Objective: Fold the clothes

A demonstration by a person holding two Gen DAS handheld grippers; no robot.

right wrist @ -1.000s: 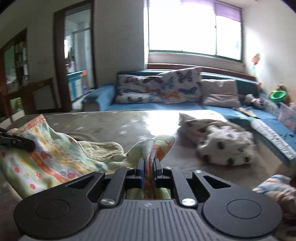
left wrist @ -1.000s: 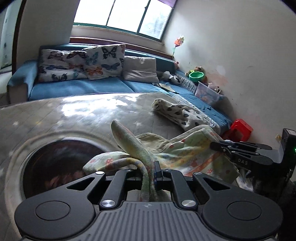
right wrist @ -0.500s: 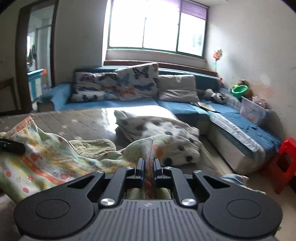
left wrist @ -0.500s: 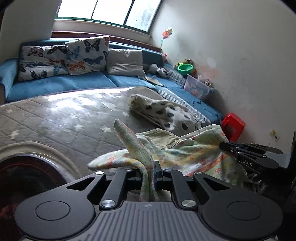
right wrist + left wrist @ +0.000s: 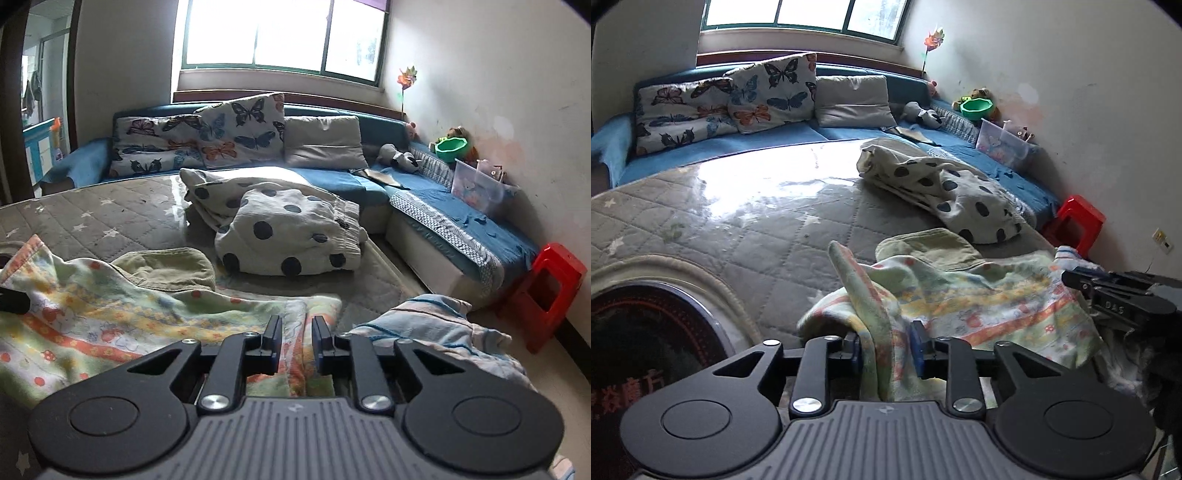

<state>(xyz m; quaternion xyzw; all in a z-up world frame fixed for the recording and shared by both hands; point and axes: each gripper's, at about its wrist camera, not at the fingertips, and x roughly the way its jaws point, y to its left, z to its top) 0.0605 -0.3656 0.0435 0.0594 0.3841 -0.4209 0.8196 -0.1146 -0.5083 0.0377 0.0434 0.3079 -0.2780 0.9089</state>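
A pale green and yellow printed garment (image 5: 979, 306) (image 5: 110, 317) with orange stripes lies crumpled on the near part of the grey quilted mat (image 5: 757, 221). My left gripper (image 5: 886, 332) is open, and a raised fold of this garment hangs loose between its fingers. My right gripper (image 5: 295, 325) is open too, over the garment's right corner, which lies slack between its fingers. In the left wrist view the right gripper (image 5: 1108, 291) shows at the garment's right edge. A white garment with dark dots (image 5: 288, 229) (image 5: 945, 192) sits folded farther back.
A pale blue striped cloth (image 5: 436, 325) lies at the mat's right edge. A blue corner sofa (image 5: 369, 177) with butterfly cushions (image 5: 236, 133) runs behind and to the right. A red stool (image 5: 550, 284) stands by the wall. A dark round pane (image 5: 646, 350) sits at the near left.
Both grippers were shut on the printed garment; both have since opened and the cloth has dropped onto the mat. Both cameras have swung to the right.
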